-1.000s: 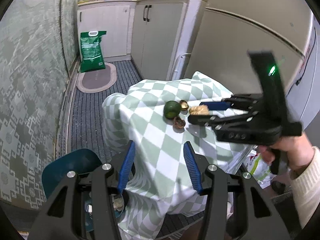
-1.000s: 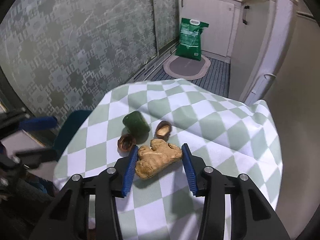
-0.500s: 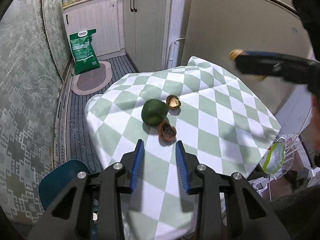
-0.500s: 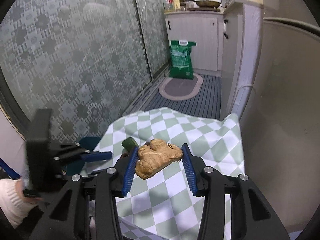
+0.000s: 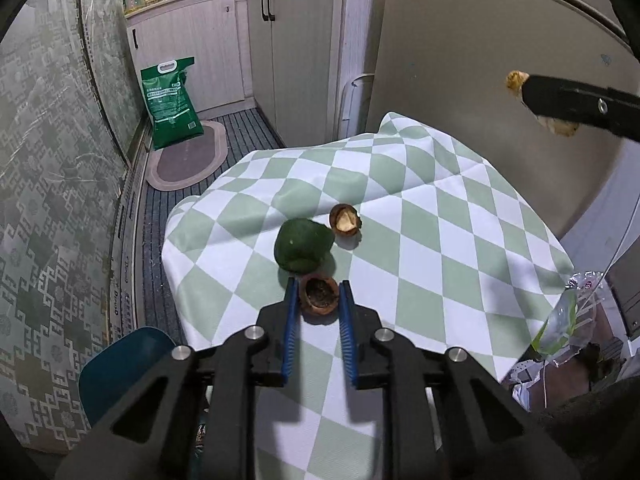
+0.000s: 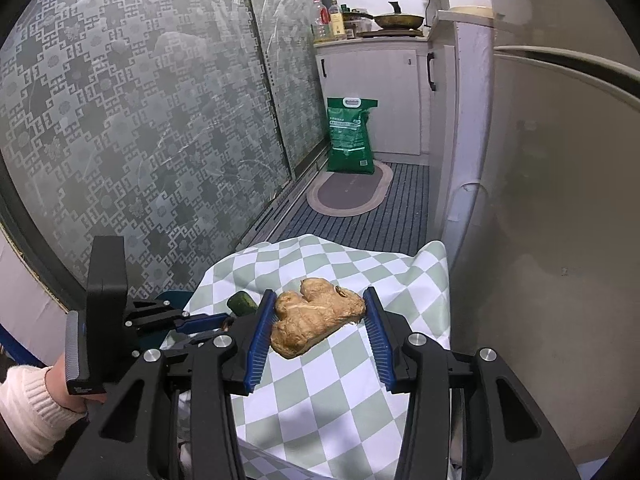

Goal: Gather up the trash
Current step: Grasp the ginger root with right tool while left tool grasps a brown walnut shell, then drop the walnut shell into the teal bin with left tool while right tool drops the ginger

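brown nut shell (image 5: pixel 319 295) sat on the checked cloth (image 5: pixel 440 240) between the closing left claw (image 5: pixel 318 304), not squeezed yet, while the right claw (image 6: pixel 320 320) held ginger (image 6: pixel 316 316) up high, probably bound for a bin.

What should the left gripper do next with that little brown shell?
Probably finish squeezing, then lift. The left gripper has its blue fingers on either side of the empty walnut shell half on the checkered tablecloth, and they are closing. The right gripper already holds the ginger root up.
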